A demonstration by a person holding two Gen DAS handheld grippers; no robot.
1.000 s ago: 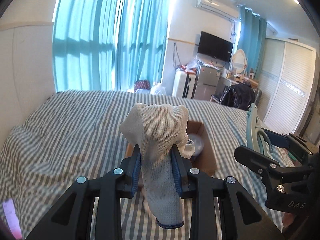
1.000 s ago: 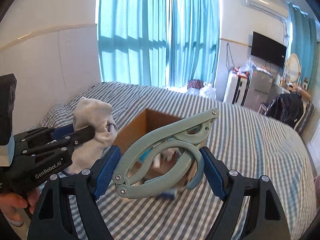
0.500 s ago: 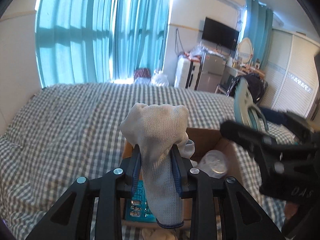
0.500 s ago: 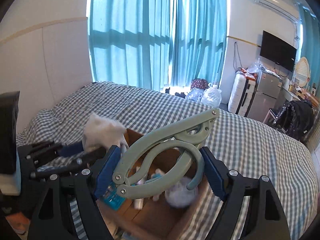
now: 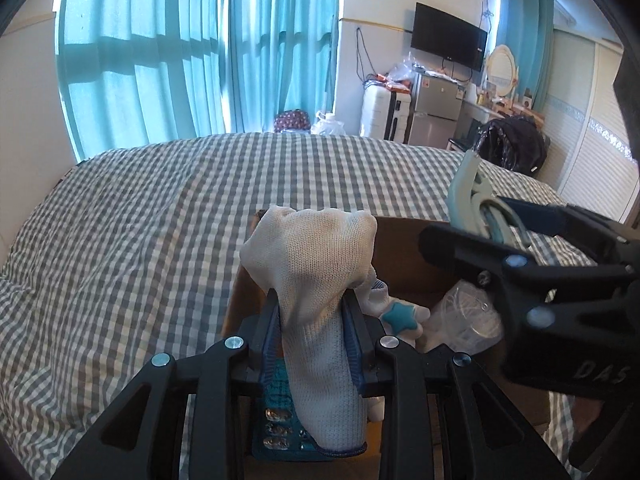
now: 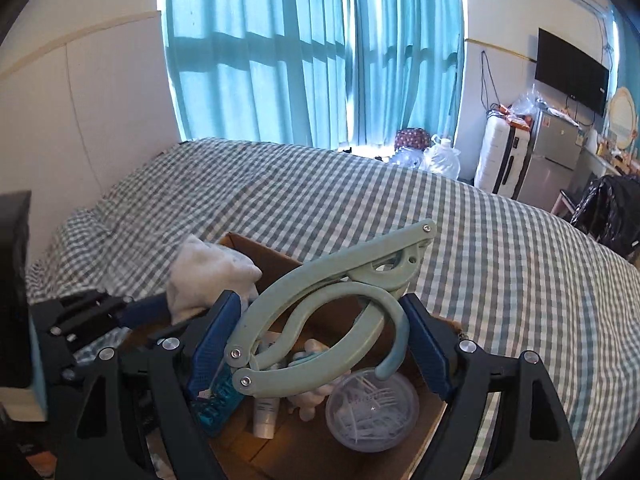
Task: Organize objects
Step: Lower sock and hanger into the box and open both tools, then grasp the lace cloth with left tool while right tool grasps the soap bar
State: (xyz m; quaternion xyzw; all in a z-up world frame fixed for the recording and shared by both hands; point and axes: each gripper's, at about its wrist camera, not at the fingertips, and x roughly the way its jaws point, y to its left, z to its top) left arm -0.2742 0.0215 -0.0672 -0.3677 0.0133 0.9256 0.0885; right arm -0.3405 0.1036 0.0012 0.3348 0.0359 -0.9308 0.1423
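Note:
My left gripper is shut on a white knit glove and holds it over the near left part of an open cardboard box. My right gripper is shut on a pale green folding hanger and holds it above the same box. The right gripper also shows at the right of the left wrist view, and the glove at the left of the right wrist view. The box sits on the checked bed.
In the box lie a clear round tub of cotton swabs, a white tube, a blue blister pack and a white toy with a teal star. Beyond the bed stand curtains, a fridge and a wardrobe.
Both grippers have moved forward and risen over the box, so I now look down into it. The glove and the hanger stay gripped.

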